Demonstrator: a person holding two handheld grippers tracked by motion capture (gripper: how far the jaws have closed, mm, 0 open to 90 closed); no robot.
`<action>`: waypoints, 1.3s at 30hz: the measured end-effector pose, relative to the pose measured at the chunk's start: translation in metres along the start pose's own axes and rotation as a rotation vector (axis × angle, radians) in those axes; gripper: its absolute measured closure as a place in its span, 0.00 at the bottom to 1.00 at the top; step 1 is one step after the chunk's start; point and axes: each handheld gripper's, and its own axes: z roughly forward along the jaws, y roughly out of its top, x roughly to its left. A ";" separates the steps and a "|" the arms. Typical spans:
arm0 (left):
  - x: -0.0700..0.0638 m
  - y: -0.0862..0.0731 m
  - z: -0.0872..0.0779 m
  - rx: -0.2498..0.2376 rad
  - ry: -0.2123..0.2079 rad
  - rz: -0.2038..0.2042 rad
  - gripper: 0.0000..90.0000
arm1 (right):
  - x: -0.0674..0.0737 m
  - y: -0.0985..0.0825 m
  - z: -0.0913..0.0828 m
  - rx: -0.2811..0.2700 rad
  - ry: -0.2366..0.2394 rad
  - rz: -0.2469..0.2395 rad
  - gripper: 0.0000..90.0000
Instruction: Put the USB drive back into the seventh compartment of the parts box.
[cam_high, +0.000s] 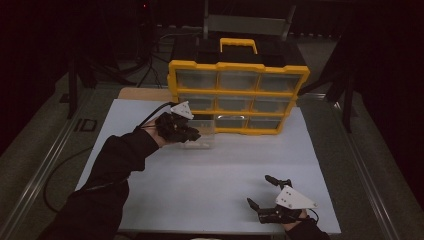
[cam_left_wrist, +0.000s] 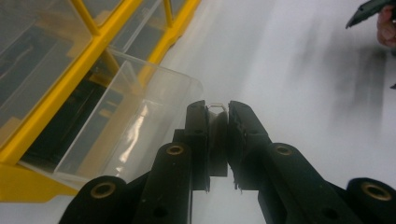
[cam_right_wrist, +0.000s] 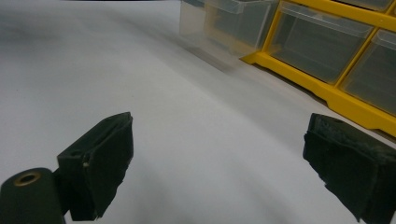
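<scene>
Clear drawer (cam_high: 204, 131) half out of the bottom-left slot of the yellow organizer (cam_high: 238, 95), pinched at its front rim by the left gripper (cam_high: 192, 134).

In the left gripper view the drawer (cam_left_wrist: 126, 121) is a clear plastic bin, tilted, its back end near the yellow frame (cam_left_wrist: 56, 93) and its front wall clamped between the black jaws; the left gripper (cam_left_wrist: 217, 109) is pressed tight on that thin wall, whose edge shows just above the pads. The organizer stands upright at the far side of the white table top (cam_high: 210, 185), with a yellow handle (cam_high: 238, 45) on top. The right gripper (cam_high: 267, 192) rests low at the near right corner of the table, well apart from the drawer, jaws spread wide with nothing between them; its own view shows the right gripper (cam_right_wrist: 219, 154) over bare white surface, the drawer (cam_right_wrist: 219, 23) and the organizer (cam_right_wrist: 327, 56) farther off.
</scene>
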 end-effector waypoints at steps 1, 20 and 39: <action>0.001 0.001 0.000 -0.003 0.007 -0.008 0.88 | 0.000 0.000 0.000 0.000 0.000 0.000 0.10; 0.016 0.005 0.000 -0.050 0.134 -0.143 0.88 | -0.001 0.000 -0.001 -0.002 -0.004 0.001 0.10; 0.020 0.007 0.015 -0.078 0.233 -0.188 0.88 | -0.001 0.000 0.000 -0.007 -0.013 0.011 0.10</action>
